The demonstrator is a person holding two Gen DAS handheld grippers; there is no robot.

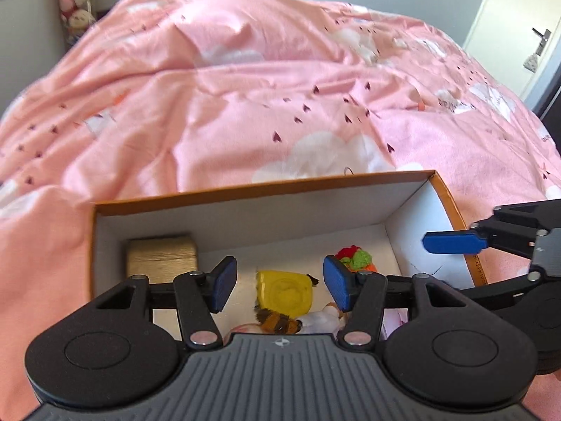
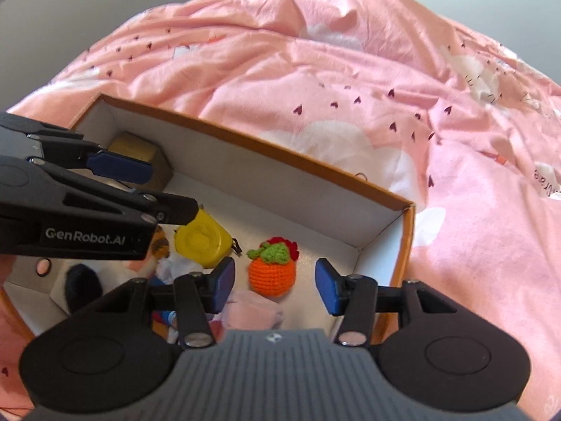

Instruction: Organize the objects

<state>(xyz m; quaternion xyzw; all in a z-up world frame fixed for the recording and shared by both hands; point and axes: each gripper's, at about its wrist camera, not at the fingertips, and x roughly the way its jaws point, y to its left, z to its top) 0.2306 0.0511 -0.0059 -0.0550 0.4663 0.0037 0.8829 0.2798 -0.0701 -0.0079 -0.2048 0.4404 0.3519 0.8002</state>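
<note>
Box: your cardboard box (image 1: pixel 266 189) lies on the pink duvet (image 1: pixel 245 87); orange rim, white walls inside, top open. Its long axis runs left to right across your left wrist view and slants from upper left to lower right in your right wrist view.
Edges: the far rim is clear of both grippers; the right end wall (image 2: pixel 382 242) stands just beside your right gripper's outer finger.
Open room: bare white floor shows between the crocheted orange fruit (image 2: pixel 271 275) and that right end wall, and along the far wall behind the yellow toy (image 2: pixel 203 244).
Left gripper (image 1: pixel 280 286): your fingers stand wide apart over the box with nothing between the pads; the yellow toy lies below the gap.
Right gripper (image 2: pixel 275 287): your fingers stand apart, holding nothing; the orange fruit lies on the box floor between them, pads not touching it.
Contents: a tan block (image 1: pixel 161 259) sits in the far left corner; a striped plush (image 1: pixel 278 322), a pink soft item (image 2: pixel 254 312) and a dark fuzzy item (image 2: pixel 82 287) crowd the near side.
Fruit orientation: its green leaf cap (image 2: pixel 271 251) points toward the far wall.
Surroundings: open duvet lies beyond the box on all sides you can see.
</note>
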